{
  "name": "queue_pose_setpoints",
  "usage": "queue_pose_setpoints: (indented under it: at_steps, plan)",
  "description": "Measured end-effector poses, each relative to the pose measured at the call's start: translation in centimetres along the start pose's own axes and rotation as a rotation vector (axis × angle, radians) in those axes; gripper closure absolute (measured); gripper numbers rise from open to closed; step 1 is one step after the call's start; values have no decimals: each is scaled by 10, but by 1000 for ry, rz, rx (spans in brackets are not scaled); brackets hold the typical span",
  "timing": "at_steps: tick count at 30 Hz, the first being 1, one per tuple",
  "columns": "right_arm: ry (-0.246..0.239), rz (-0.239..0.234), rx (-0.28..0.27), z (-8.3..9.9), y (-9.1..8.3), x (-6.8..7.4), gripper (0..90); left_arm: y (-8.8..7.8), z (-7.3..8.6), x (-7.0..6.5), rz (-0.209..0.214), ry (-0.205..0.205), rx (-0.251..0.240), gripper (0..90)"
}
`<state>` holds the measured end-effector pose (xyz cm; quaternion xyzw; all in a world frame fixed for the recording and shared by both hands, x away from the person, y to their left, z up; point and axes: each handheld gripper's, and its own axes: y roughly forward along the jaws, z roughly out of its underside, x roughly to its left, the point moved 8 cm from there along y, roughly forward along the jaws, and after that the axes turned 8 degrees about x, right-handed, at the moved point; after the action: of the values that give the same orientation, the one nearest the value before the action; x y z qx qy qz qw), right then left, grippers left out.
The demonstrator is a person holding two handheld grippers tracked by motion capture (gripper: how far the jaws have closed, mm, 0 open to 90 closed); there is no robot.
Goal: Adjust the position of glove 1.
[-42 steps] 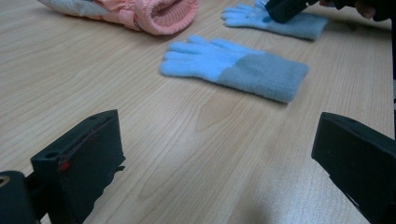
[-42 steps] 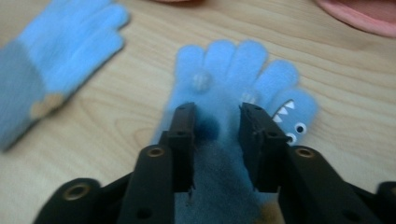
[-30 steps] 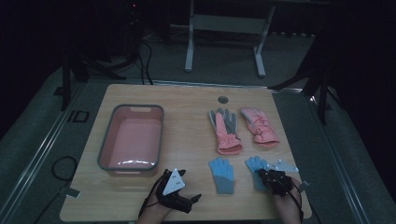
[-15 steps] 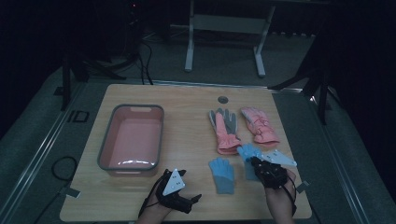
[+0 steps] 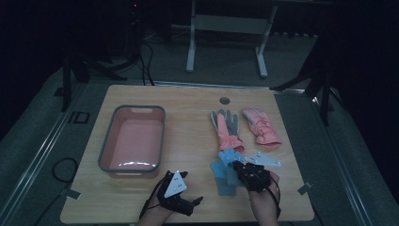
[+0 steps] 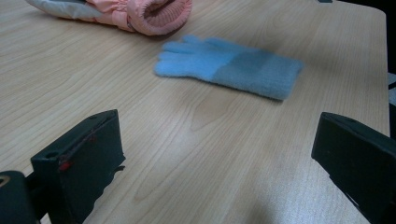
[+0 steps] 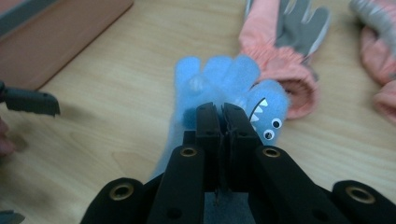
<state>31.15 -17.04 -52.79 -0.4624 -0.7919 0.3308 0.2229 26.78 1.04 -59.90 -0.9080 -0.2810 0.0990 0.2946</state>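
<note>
Far left on the wooden desk [image 5: 188, 101]: a pink bin [image 5: 133, 142] with a grey rim, standing open.

Just below it, near the front edge: the left tongs [image 5: 194, 203], held by a hand, resting low on the desk; jaws spread wide in the left gripper view, nothing between them, only bare wood.

Ahead of those jaws, lying flat and alone: a blue knit glove [image 6: 229, 66], fingers toward the pink cuff behind it. In the high view, the same glove [image 5: 219, 175] just left of the right hand, partly under the lifted one.

Right of centre: the right tongs [image 5: 235, 165], clenched tight on a second blue glove [image 7: 219, 86], pinched near its cuff and raised off the desk, fingers dangling forward. A cartoon face with white teeth and eyes on that glove's thumb side.

Beyond, toward the far edge: a pink glove with grey palm [image 5: 226, 129], palm up, cuff close to the lifted blue glove.

Farthest right: another pink glove [image 5: 261, 126], lying apart from its partner, tilted slightly.
</note>
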Motion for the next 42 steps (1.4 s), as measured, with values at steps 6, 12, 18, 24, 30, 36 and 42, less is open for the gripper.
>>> queue_pose_setpoints:
  at_steps: [6, 12, 18, 24, 30, 36, 42]
  plan:
    - [5, -35, 42, 11, 16, 13, 861, 0, 0, 0, 1, -1, 3, 21]
    - [1, -45, 67, 18, 28, 18, 860, 0, 0, 0, 1, -2, 3, 21]
    - [2, -50, 100, 26, 37, 19, 856, 0, 0, 0, 4, -1, 5, 21]
    - [-17, -47, 138, 35, 51, 18, 845, 0, 0, 0, 3, -1, 3, 21]
    - [-15, -41, 149, 41, 60, 14, 833, 0, 0, 0, 3, -3, 5, 21]
    - [-27, -57, 134, 40, 57, 14, 734, 0, 0, -1, -1, 3, 4, 21]
    - [-68, -123, 105, 31, 45, 9, 394, 2, -2, 1, -32, -8, -6, 21]
